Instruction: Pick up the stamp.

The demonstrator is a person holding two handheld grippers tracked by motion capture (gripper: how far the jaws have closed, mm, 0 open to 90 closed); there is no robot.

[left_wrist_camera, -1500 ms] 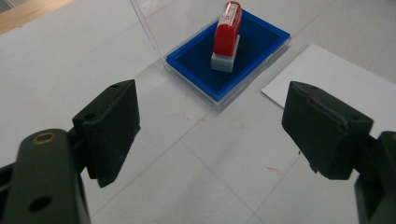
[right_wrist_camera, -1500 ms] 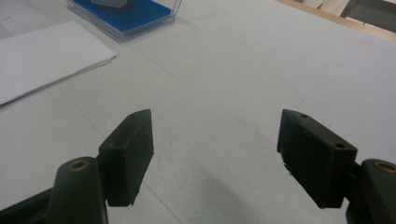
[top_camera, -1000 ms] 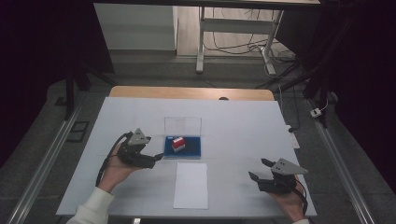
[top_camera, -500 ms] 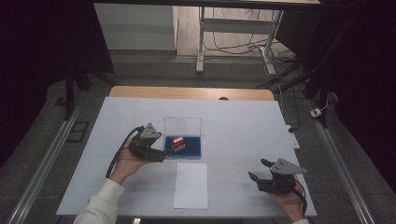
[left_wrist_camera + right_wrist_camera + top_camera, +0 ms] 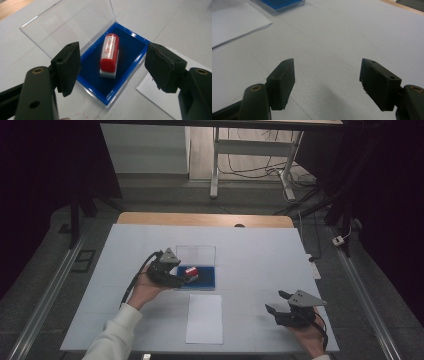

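Note:
A red stamp (image 5: 109, 53) with a white base lies on its side in a blue-lined case (image 5: 130, 56) whose clear lid (image 5: 67, 27) stands open behind it. My left gripper (image 5: 112, 63) hovers just in front of the case with its jaws apart either side of the stamp, not touching it; they have just been closing. From above, the left gripper (image 5: 181, 277) sits at the case's (image 5: 206, 281) left edge beside the stamp (image 5: 191, 271). Down at the table's front right, my right gripper (image 5: 275, 303) (image 5: 326, 77) rests open with only bare table between its jaws.
A white sheet of paper (image 5: 205, 318) (image 5: 232, 21) lies in front of the case (image 5: 280, 4). The white table top (image 5: 260, 260) has a wooden strip (image 5: 205, 219) at the far edge. Desk legs and cables (image 5: 240, 165) stand on the floor beyond.
My left gripper has moved right and forward from beside the case to its left edge, with its jaws now around the stamp. The right gripper has stayed put.

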